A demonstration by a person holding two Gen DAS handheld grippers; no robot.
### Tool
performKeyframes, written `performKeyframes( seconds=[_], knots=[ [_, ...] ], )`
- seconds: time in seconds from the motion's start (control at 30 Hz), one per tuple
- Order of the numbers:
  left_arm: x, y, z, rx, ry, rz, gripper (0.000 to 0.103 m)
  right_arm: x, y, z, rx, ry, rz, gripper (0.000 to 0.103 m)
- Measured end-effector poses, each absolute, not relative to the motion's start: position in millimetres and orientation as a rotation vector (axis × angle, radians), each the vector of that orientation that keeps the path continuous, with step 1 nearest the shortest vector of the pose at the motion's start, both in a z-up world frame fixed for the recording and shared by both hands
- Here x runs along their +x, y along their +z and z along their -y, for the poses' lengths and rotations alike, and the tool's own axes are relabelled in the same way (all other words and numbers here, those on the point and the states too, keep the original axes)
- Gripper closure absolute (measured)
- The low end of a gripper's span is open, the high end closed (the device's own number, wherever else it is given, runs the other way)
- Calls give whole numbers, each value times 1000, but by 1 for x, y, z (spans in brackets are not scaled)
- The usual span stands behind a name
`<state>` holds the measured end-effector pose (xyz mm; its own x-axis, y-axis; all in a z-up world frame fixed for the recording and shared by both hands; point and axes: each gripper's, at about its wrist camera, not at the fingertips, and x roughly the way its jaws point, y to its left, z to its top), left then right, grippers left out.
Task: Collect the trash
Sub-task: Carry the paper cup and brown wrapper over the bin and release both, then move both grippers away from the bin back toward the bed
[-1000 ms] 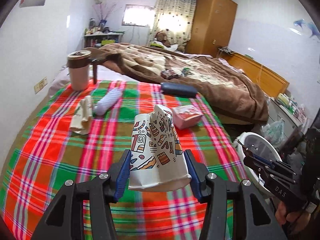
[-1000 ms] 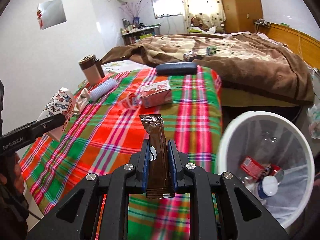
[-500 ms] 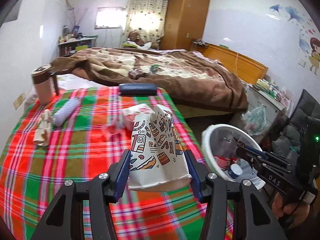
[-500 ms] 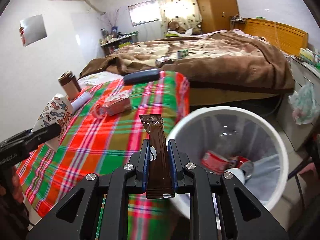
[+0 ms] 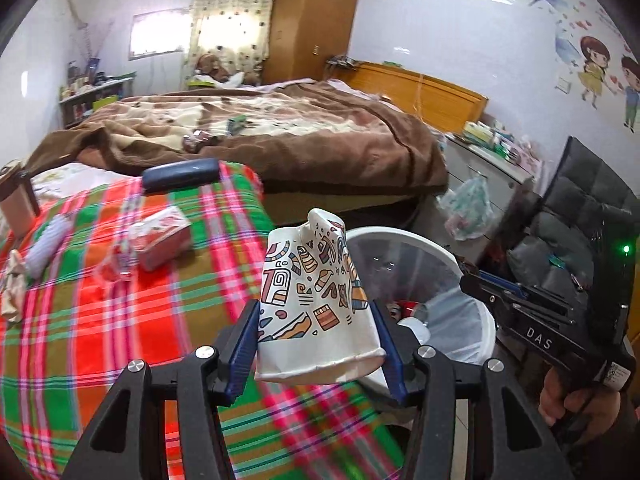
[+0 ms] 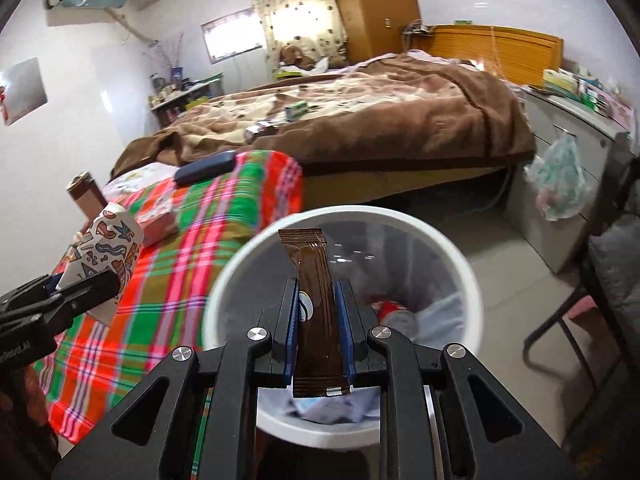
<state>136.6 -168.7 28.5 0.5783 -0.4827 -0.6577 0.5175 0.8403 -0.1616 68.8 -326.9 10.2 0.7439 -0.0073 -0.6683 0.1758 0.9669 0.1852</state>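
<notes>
My left gripper is shut on a crumpled patterned paper cup and holds it above the plaid cloth's right edge, just left of the white trash bin. My right gripper is shut on a brown snack wrapper and holds it upright over the bin's opening. The bin has a liner and holds some trash. The cup in the left gripper also shows at the left of the right wrist view.
On the plaid cloth lie a pink carton, a white roll, a beige cloth, a dark case and a brown-lidded mug. Behind is a bed with a brown blanket. A dark chair stands right.
Both grippers have swung right from over the plaid cloth toward the bin. The wrapper is now over the bin's opening and the cup is beside its rim. Both grips are unchanged.
</notes>
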Motion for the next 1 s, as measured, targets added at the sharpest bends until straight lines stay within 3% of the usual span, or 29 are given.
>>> performKeyframes(
  seconds=[0.37,0.8,0.87,0.93,1.0],
  knots=[
    [141,6,230,104,-649,-811,47,71,-9,352,255,-164,-789,84],
    [148,-10,249,101,-651,-852,42,72,-18,367,271,-186,-828,83],
    [148,-9,248,98,-643,-846,38,72,-17,365,262,-192,-830,78],
    [148,-7,247,95,-642,-842,34,71,-16,364,259,-194,-829,53],
    [148,-6,245,86,-644,-840,34,71,-17,365,267,-187,-825,51]
  ],
)
